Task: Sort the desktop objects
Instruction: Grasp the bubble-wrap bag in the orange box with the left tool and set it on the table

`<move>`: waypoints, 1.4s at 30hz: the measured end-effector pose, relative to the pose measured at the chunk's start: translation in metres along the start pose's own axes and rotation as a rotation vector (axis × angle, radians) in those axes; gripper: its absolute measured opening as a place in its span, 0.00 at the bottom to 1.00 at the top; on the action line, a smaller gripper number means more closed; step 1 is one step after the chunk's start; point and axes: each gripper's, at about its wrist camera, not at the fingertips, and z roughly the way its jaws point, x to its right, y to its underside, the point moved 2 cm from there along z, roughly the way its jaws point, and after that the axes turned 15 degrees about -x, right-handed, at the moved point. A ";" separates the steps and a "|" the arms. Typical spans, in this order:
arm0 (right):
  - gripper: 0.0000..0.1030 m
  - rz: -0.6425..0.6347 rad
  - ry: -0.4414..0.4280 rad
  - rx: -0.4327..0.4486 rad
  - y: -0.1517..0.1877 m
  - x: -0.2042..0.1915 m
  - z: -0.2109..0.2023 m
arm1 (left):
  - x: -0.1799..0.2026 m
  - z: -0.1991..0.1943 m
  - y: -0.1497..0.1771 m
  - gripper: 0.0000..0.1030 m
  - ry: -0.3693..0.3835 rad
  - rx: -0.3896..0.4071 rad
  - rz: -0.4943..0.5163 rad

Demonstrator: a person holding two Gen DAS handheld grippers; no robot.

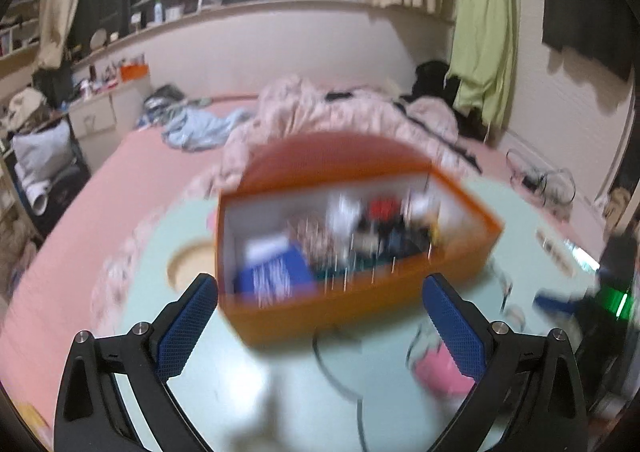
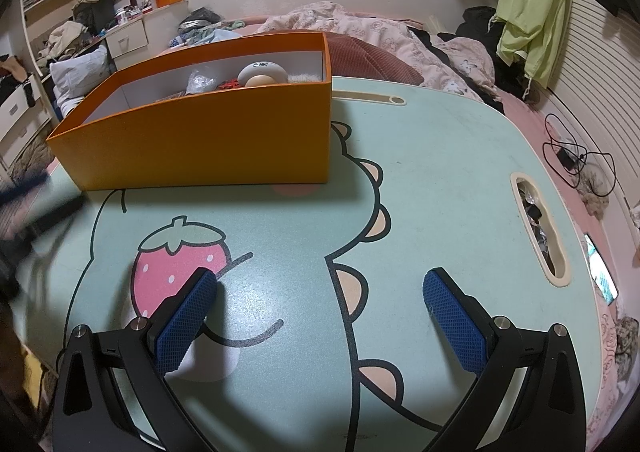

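An open orange box (image 1: pixel 360 312) stands on the mint-green lap table (image 1: pixel 260 392), and this view is motion-blurred. Inside it I make out a blue item (image 1: pixel 276 272), something red (image 1: pixel 384 208) and white things. My left gripper (image 1: pixel 320 284) hangs open in front of the box's near wall, with nothing between its blue pads. In the right wrist view the orange box (image 2: pixel 208 140) sits at the table's (image 2: pixel 440 172) far left, holding a white round object (image 2: pixel 262 72) and a crinkled silver bag (image 2: pixel 202 82). My right gripper (image 2: pixel 320 276) is open and empty over the cartoon print.
The table lies on a pink bed with a rumpled quilt (image 2: pixel 360 28). A slot (image 2: pixel 538 228) near the table's right edge holds small dark bits. A phone (image 2: pixel 602 272) and black cables (image 2: pixel 576 160) lie on the bed to the right. A round cup hole (image 1: pixel 192 264) is left of the box.
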 end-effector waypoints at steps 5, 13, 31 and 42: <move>1.00 0.006 0.001 0.001 0.000 0.000 0.000 | 0.004 0.046 -0.057 0.66 0.082 -0.187 0.006; 1.00 0.015 0.002 0.002 -0.001 -0.001 0.002 | 0.027 0.119 -0.080 0.39 0.035 -0.373 0.008; 1.00 0.030 0.006 0.004 0.000 0.002 -0.001 | -0.001 -0.017 -0.024 0.19 0.398 -0.070 -0.065; 1.00 0.038 0.006 0.005 -0.002 0.003 -0.001 | 0.025 0.033 0.047 0.53 0.236 -0.116 -0.001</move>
